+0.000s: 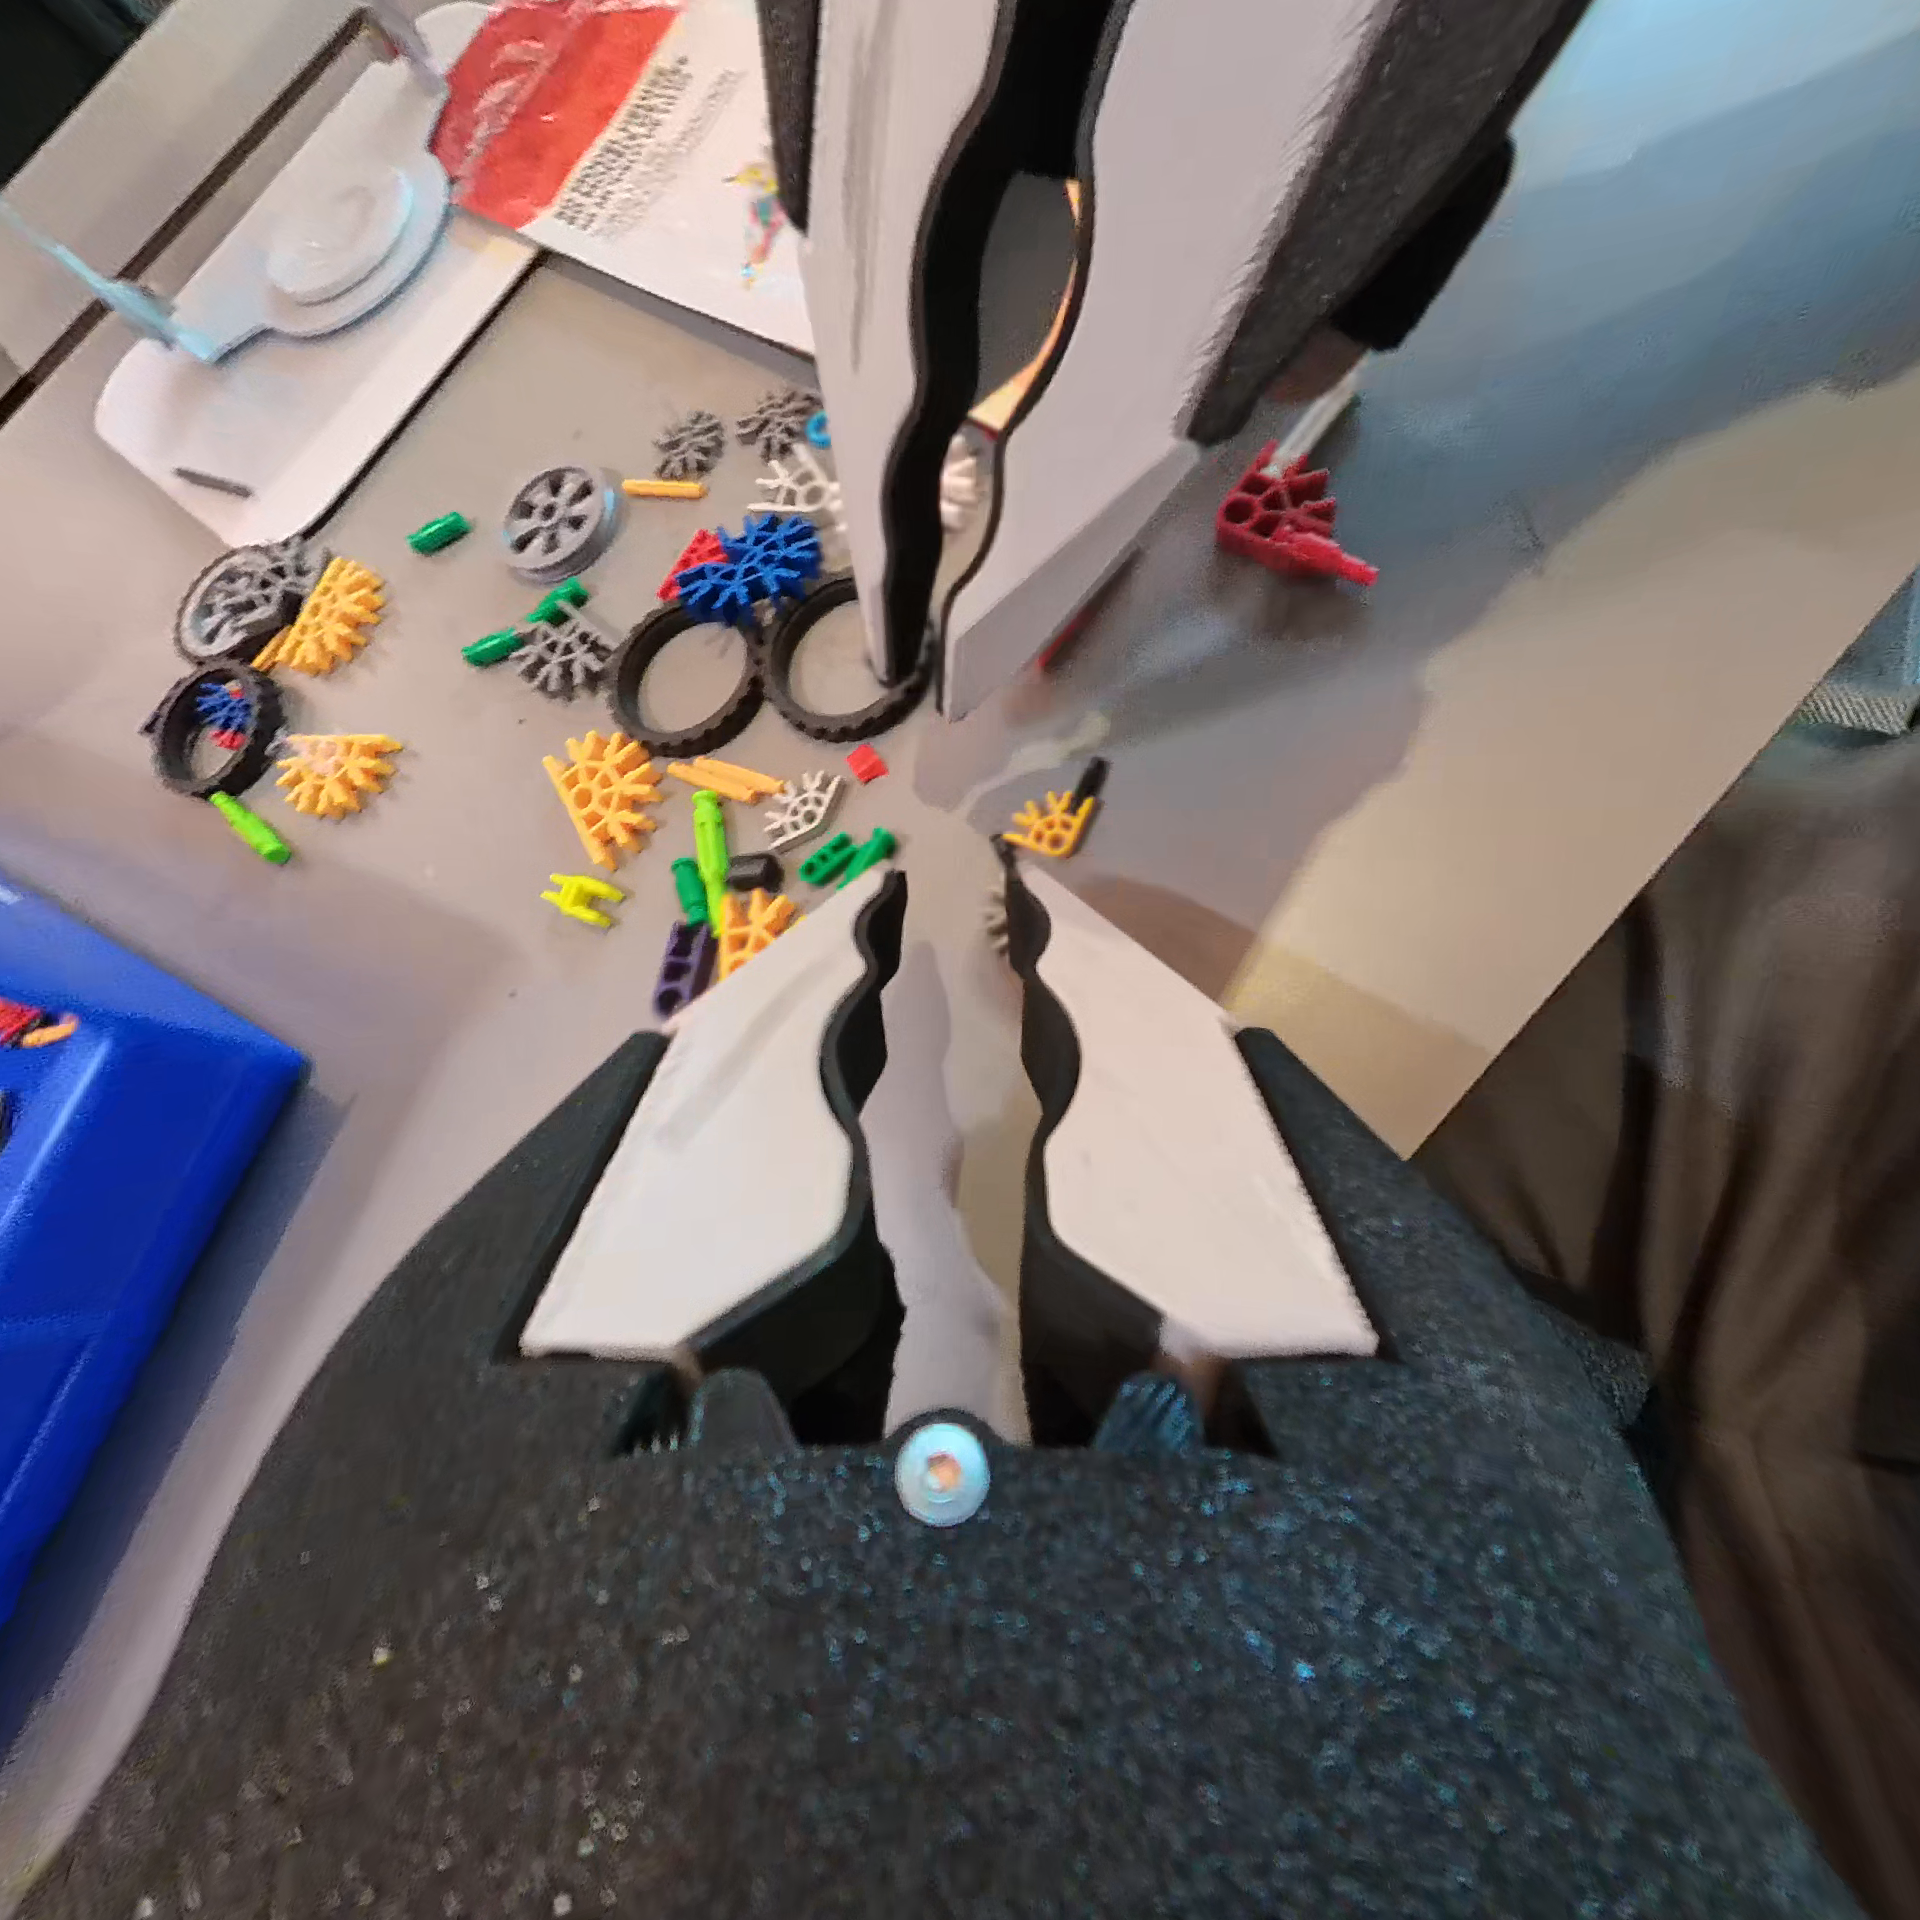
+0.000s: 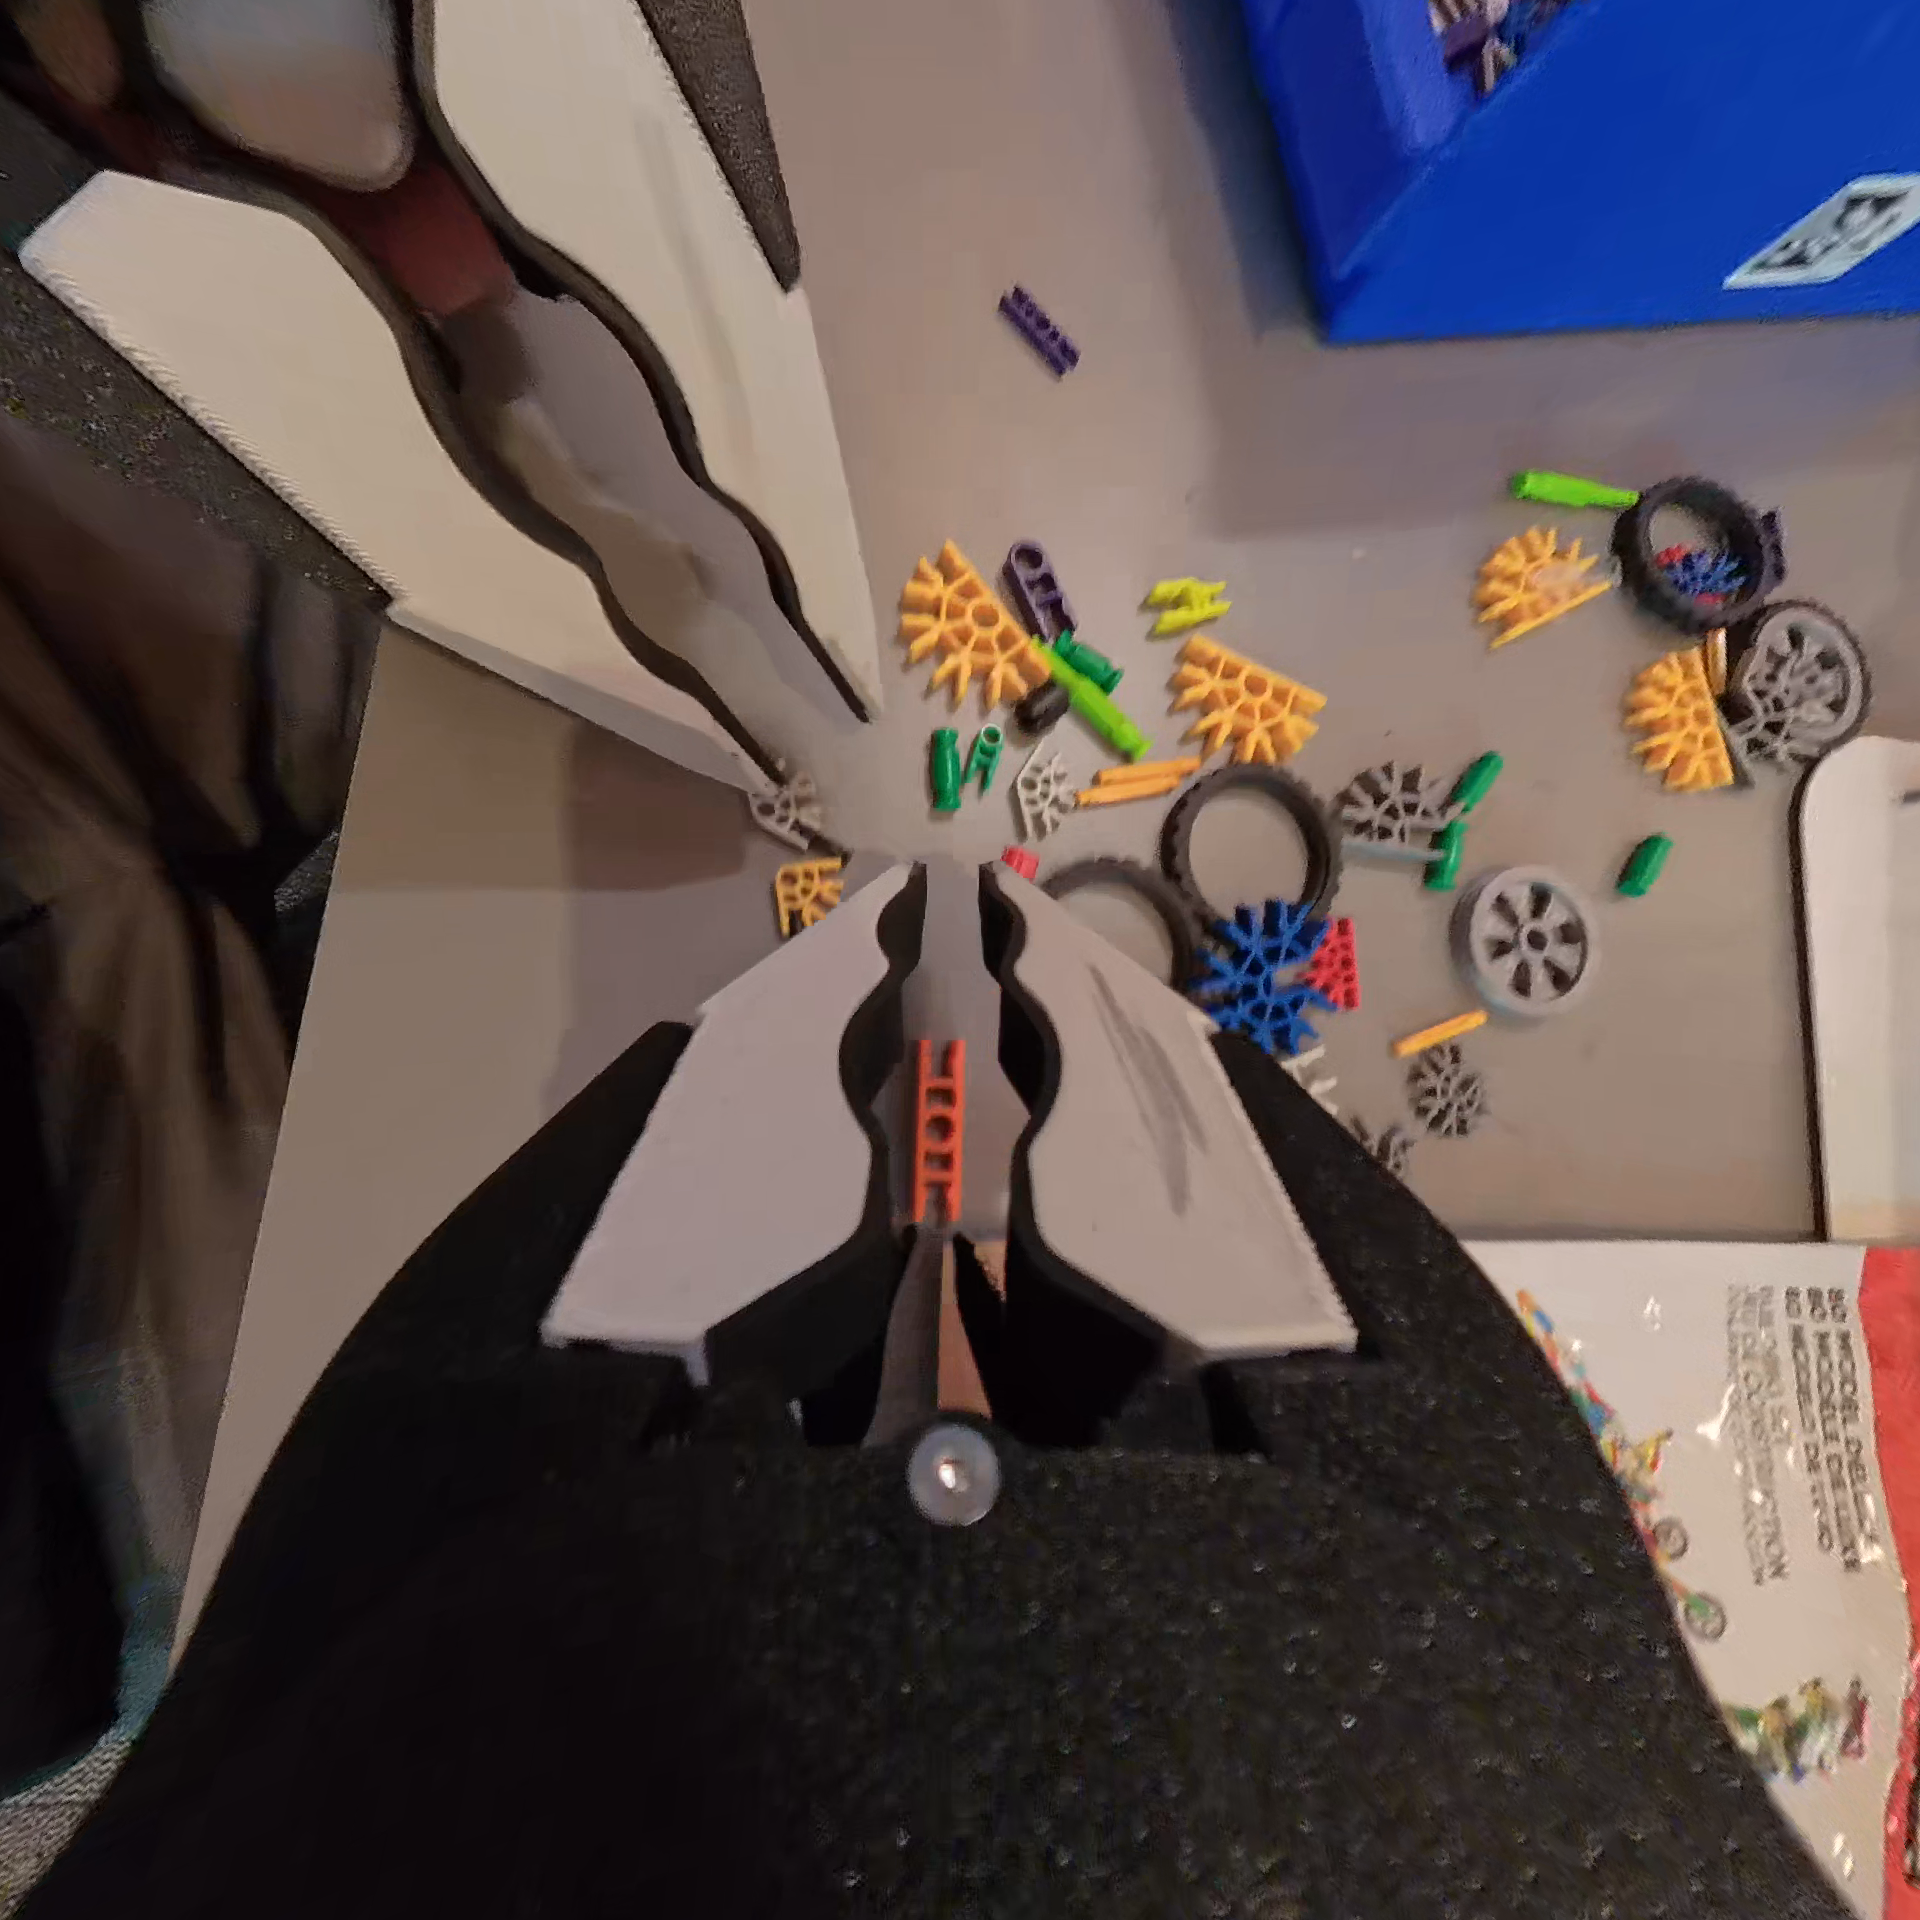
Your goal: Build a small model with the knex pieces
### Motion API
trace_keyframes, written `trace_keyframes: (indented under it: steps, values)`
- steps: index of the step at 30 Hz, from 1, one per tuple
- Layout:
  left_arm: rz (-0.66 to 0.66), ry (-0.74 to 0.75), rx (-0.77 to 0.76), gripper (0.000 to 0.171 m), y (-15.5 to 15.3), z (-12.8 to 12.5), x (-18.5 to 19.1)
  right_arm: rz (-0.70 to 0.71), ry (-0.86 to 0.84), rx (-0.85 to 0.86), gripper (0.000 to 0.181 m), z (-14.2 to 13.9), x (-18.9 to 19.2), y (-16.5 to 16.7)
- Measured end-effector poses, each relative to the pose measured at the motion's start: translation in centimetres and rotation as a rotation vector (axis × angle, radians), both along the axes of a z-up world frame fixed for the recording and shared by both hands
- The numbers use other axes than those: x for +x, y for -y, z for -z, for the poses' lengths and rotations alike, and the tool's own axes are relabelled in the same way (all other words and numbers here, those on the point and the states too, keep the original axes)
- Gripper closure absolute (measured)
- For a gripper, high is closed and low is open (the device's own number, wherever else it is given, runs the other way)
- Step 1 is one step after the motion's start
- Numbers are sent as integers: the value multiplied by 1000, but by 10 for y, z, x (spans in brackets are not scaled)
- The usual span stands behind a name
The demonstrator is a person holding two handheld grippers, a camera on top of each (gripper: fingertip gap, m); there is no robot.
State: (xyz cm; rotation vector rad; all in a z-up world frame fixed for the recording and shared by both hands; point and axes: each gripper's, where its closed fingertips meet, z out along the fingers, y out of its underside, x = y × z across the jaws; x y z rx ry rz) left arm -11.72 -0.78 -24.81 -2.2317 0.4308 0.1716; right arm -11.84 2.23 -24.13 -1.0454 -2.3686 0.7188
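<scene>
My right gripper [image 2: 951, 873] is nearly shut on an orange connector piece [image 2: 938, 1132] that lies lengthwise between its pads. Its tips hang just above the grey table beside a small red piece [image 2: 1020, 862] and a black tyre [image 2: 1101, 883]. In the left wrist view the right gripper [image 1: 920, 686] comes down from the top onto that tyre [image 1: 800, 707]. My left gripper [image 1: 951, 878] is slightly open and empty, tip to tip with the right one. A grey connector [image 1: 995, 920] lies at its right fingertip and a small yellow connector [image 1: 1049, 826] just beyond. The left gripper also shows in the right wrist view [image 2: 821, 748].
Loose rods, yellow and blue connectors [image 1: 764, 566], wheels and tyres lie scattered on the table. A blue bin [image 1: 125, 1195] stands at the left, a booklet [image 1: 644, 177] and white board [image 1: 312, 416] behind. A red assembly [image 1: 1283, 514] lies near the table edge, with a person's clothing beyond. My left and right fingertips are right by each other.
</scene>
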Motion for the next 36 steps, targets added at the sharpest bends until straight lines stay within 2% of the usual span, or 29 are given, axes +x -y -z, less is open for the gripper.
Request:
trace_keyframes:
  steps: [5,10,14,23,30,36]
  values:
    - [-71,-9,-5,154,7,3,-24,-44,13,7,174,5,-23,12]
    - [-91,-13,-10,154,11,8,-32,-33,86,-25,177,18,-35,13]
    - [-93,0,-1,154,13,10,-34,-27,122,-24,175,27,-36,14]
    - [-83,11,39,153,12,4,-34,-27,127,-29,177,27,-35,13]
    - [-44,-18,100,153,6,-5,-20,27,105,-277,177,1,-15,15]
    - [26,-118,231,155,-13,-26,3,66,88,-554,177,-25,4,23]
